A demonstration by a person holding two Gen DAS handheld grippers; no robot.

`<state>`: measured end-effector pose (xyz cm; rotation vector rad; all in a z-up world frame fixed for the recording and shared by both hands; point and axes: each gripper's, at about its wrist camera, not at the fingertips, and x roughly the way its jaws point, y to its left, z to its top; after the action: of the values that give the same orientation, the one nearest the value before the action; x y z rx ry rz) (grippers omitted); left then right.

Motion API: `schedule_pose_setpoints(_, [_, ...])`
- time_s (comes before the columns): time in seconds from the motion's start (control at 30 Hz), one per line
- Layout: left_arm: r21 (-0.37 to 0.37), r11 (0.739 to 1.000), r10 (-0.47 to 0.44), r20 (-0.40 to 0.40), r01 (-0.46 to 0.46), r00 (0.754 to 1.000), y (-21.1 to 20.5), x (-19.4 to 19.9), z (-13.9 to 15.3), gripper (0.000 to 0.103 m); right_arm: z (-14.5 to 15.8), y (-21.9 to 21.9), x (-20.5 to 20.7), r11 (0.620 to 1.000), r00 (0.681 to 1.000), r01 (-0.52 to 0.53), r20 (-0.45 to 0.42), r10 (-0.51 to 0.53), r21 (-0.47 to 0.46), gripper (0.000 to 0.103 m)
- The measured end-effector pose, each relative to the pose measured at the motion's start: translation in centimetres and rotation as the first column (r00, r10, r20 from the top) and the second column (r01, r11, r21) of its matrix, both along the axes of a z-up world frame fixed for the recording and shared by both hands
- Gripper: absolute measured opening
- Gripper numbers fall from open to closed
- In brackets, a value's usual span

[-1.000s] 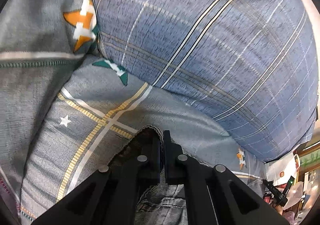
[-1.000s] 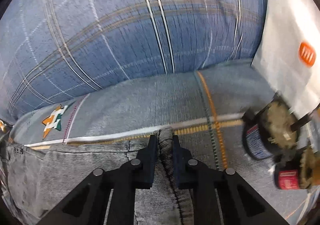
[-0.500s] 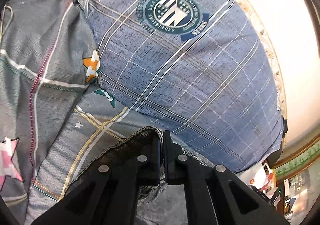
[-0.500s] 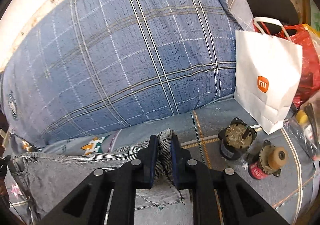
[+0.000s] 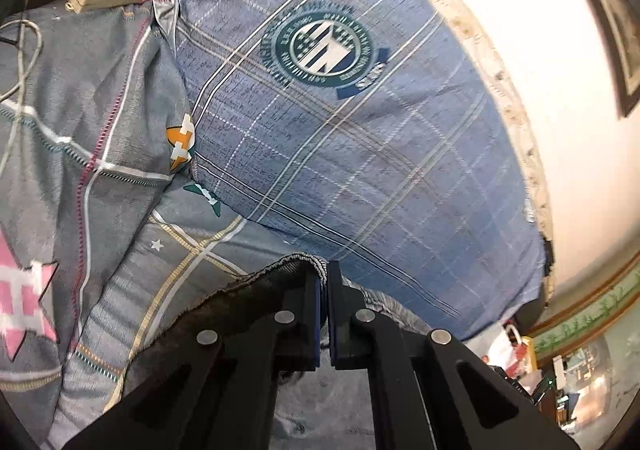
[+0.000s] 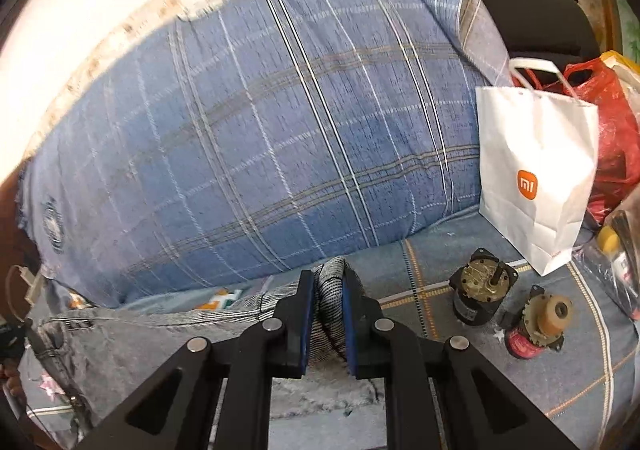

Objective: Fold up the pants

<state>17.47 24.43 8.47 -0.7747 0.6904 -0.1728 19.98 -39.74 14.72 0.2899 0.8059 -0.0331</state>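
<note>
Pants: grey denim, lying on the bed in front of a blue plaid pillow, one edge lifted. Left tool: jaws nearly closed, pinching a hem edge. Right tool: narrow, clamped on a bunched fold of cloth. Handling, judged: soft, limp, moderately heavy, not slippery; best held at hems or waistband, both corners level. Nearby: white paper bag, two small motors.

bright, overexposed wall, fisheye-warped edges, slight blur.
</note>
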Motion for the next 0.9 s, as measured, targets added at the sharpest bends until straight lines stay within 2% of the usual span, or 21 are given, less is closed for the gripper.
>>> schedule_pose_setpoints(0.13, [-0.022,0.999,-0.033,0.071,0.034,0.997,1.4,-6.4,0.1,0.003,1.0,-0.1,-6.9,0.999,0.996,-0.038,0.079,0.034,0.039,0.014])
schedule_pose_setpoints(0.2, [-0.042,0.998,-0.048,0.076,0.051,0.996,2.3,-11.6,-2.0,0.003,0.3,-0.8,-11.9,0.996,0.994,-0.043,0.101,0.035,0.078,0.014])
schedule_pose_setpoints(0.3, [-0.056,0.996,-0.065,-0.005,0.065,0.998,3.8,-16.3,-6.4,0.003,-3.4,-2.0,-18.3,0.992,0.998,-0.047,0.054,0.041,0.115,0.016])
schedule_pose_setpoints(0.33, [-0.055,0.996,-0.070,-0.049,0.067,0.996,4.5,-17.1,-8.0,0.003,-5.2,-2.2,-19.9,0.991,0.998,-0.055,0.020,0.053,0.123,0.018])
schedule_pose_setpoints(0.4, [-0.070,0.997,-0.052,-0.142,0.042,0.989,5.9,-18.0,-10.6,0.003,-9.3,-2.7,-22.1,0.988,0.991,-0.069,-0.105,0.084,0.135,0.018])
schedule_pose_setpoints(0.47, [-0.076,0.997,0.010,-0.237,-0.029,0.971,7.8,-18.5,-12.6,0.003,-11.7,-3.3,-23.6,0.989,0.983,-0.043,-0.173,0.068,0.145,0.027])
schedule_pose_setpoints(0.5, [-0.066,0.996,0.046,-0.263,-0.066,0.964,8.5,-18.6,-12.8,0.003,-12.1,-3.6,-24.1,0.991,0.982,-0.024,-0.183,0.048,0.132,0.031])
schedule_pose_setpoints(0.53, [-0.054,0.994,0.073,-0.266,-0.091,0.961,8.9,-18.8,-12.6,0.005,-12.0,-3.8,-24.5,0.992,0.984,-0.003,-0.176,0.025,0.129,0.045])
schedule_pose_setpoints(0.57, [-0.038,0.993,0.097,-0.256,-0.110,0.962,9.1,-19.0,-11.9,0.007,-11.6,-4.1,-24.8,0.992,0.987,0.025,-0.162,-0.004,0.127,0.065])
schedule_pose_setpoints(0.6, [-0.024,0.993,0.107,-0.244,-0.117,0.964,9.0,-19.1,-11.3,0.011,-11.0,-4.2,-25.0,0.991,0.989,0.047,-0.148,-0.029,0.122,0.069])
schedule_pose_setpoints(0.77, [0.090,0.995,0.046,-0.130,-0.034,0.990,4.1,-18.8,-6.7,0.027,-8.5,-2.5,-25.2,0.994,0.993,0.057,-0.111,-0.046,0.098,0.069])
schedule_pose_setpoints(0.83, [0.137,0.990,-0.030,-0.102,0.044,0.994,0.9,-18.5,-5.8,0.037,-7.9,-1.0,-25.0,0.992,0.996,0.010,-0.094,0.002,0.128,0.069])
schedule_pose_setpoints(0.9, [0.210,0.972,-0.090,-0.103,0.110,0.991,-2.4,-17.7,-5.8,0.037,-7.6,1.0,-24.5,0.989,0.993,-0.054,-0.093,0.067,0.138,0.069])
